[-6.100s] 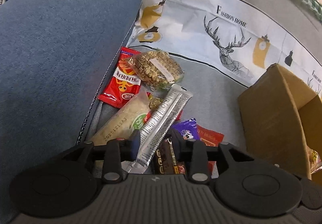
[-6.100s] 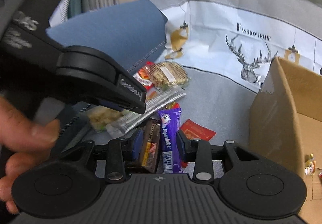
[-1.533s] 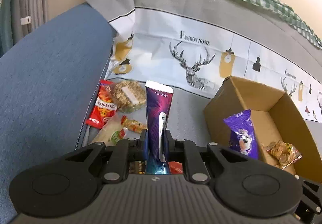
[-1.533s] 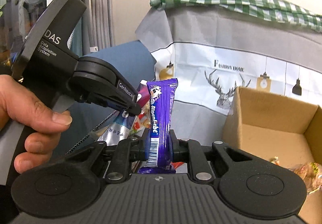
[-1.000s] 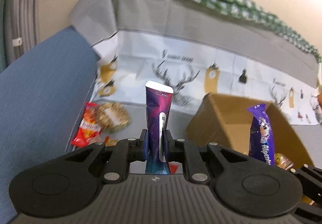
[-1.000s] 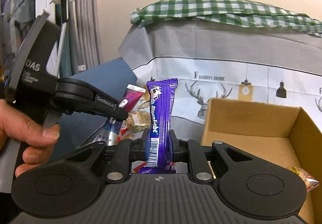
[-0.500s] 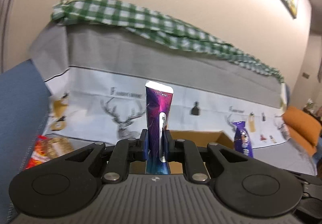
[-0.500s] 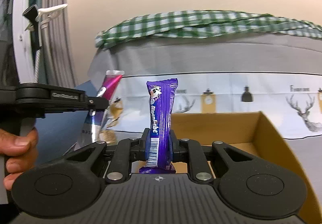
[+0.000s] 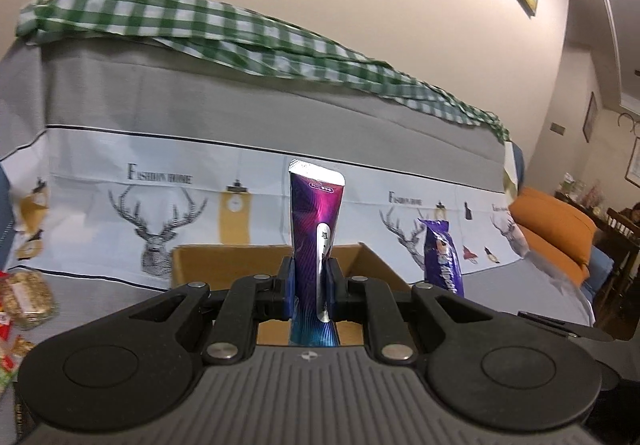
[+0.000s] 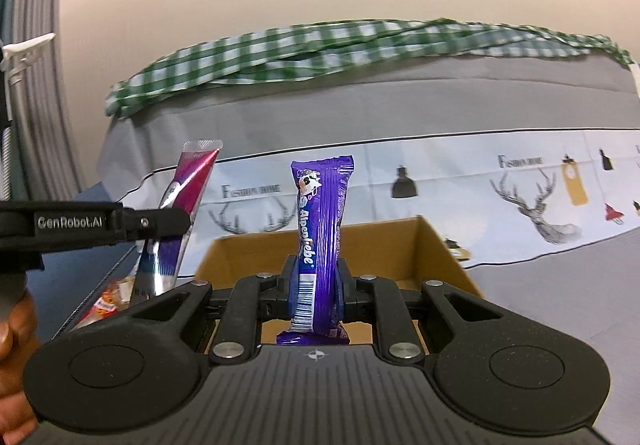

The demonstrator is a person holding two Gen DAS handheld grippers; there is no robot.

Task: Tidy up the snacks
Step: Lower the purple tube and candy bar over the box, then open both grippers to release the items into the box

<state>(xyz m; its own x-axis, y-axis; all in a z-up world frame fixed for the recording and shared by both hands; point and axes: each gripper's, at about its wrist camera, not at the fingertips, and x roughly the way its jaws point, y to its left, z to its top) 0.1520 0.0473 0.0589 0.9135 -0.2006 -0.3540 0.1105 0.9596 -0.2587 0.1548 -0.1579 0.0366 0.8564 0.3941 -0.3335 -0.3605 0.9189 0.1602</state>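
Standing upright in the left gripper (image 9: 311, 287), clamped between the blue pads, is a slim glossy sachet (image 9: 316, 229) in swirled magenta and purple with a crimped silver top; its small white label is too fine to read. In the right wrist view the same sachet shows at centre left, tilted, beside a black finger stamped "GenRobot.AI".

The right gripper (image 10: 318, 291) is clenched on a purple candy roll (image 10: 320, 241), a shiny foil wrapper, cylindrical, sealed flat at both ends, printed with a cartoon cow, the brand "Alpenliebe" in white, and a barcode near the bottom. In the left wrist view the roll shows at centre right.

Cardboard box (image 10: 436, 245): brown corrugated, open-topped, rectangular, sitting in the centre of both frames directly behind the two held snacks.

Sofa cover (image 9: 160, 117): matte grey woven cloth with a white band printed with line-drawn deer heads, yellow lamps and the words "Fashion home". Green-and-white checked cloth (image 9: 240, 29) is draped, crumpled, along the top.

Loose snacks (image 9: 24, 301): a clear packet of brownish pieces and red wrappers lying at the lower left edge of the left wrist frame, on the seat.

Orange cushion (image 9: 556, 229): plump, smooth, at centre right.

A person's hand (image 10: 12, 345) shows at the lower left edge.
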